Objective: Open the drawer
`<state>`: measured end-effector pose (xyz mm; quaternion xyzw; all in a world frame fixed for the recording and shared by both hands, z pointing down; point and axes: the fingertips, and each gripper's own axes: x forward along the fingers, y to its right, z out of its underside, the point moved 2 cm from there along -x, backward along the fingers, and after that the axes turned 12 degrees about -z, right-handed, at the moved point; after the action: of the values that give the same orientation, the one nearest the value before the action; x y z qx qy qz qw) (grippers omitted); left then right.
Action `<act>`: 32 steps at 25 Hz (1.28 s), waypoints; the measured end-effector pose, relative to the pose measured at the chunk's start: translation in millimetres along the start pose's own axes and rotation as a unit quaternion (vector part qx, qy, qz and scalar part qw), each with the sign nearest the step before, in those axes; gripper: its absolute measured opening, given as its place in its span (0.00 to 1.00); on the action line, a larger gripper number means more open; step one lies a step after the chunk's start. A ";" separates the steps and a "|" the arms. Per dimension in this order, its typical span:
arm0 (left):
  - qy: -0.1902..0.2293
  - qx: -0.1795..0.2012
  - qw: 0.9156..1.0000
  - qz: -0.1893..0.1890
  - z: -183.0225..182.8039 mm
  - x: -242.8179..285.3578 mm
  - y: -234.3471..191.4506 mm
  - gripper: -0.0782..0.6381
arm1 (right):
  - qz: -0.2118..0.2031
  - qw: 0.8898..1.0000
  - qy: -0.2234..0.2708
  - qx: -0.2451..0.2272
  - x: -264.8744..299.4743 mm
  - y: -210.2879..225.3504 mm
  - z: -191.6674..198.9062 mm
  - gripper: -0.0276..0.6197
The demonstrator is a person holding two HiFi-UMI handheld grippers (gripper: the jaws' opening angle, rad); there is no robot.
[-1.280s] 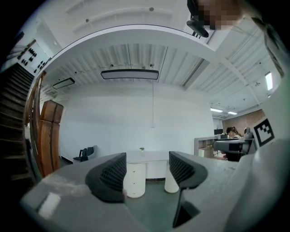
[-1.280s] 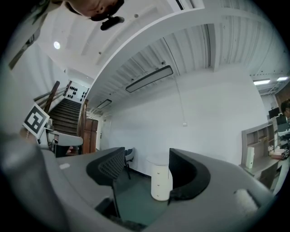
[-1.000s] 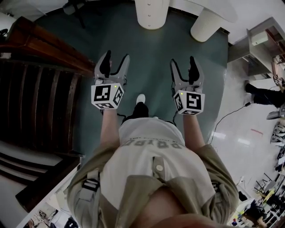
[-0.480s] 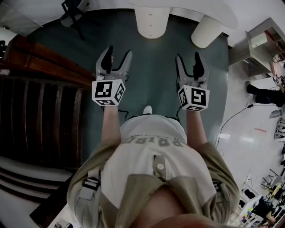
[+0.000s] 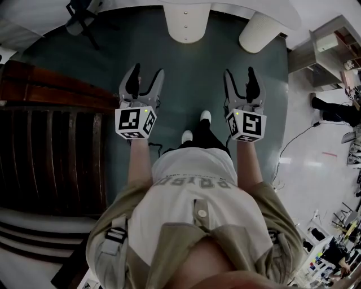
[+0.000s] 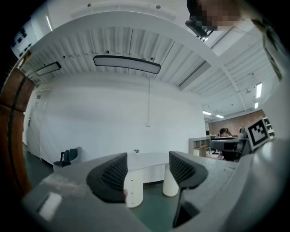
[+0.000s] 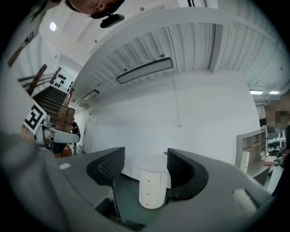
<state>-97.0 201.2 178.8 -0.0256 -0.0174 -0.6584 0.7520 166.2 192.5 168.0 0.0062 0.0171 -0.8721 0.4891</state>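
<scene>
No drawer can be made out in any view. Ahead stands a white table (image 5: pixel 269 8) on round white pedestals. The nearer pedestal (image 5: pixel 186 22) carries three small studs in a vertical row and also shows in the right gripper view (image 7: pixel 152 188). My left gripper (image 5: pixel 148 70) and right gripper (image 5: pixel 239 71) are held side by side over green carpet, short of the table. Both are open with nothing between the jaws. The left gripper view looks past the left gripper (image 6: pixel 148 170) at both pedestals (image 6: pixel 134 192). In the right gripper view the right gripper (image 7: pixel 145 170) frames the studded pedestal.
Dark wooden stairs (image 5: pixel 51 147) run along the left. An office chair (image 5: pixel 76 20) stands at the far left by the wall. A shelf unit (image 5: pixel 330 53) and another person's leg (image 5: pixel 334 115) are at the right, with a cable (image 5: pixel 293 144) on the pale floor.
The person has stepped forward over the carpet; the stairs have slid back on the left. Both grippers stay open and level in front of the body.
</scene>
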 end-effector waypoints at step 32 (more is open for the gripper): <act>0.005 0.015 0.998 -0.064 -23.8 261.9 21.8 0.53 | -0.085 0.996 0.013 0.004 225.1 181.5 12.5 0.50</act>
<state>-40.9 -56.5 170.3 -0.0101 -0.0253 -0.7050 0.7086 203.8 -94.5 170.0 0.0180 0.0210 -0.9105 0.4127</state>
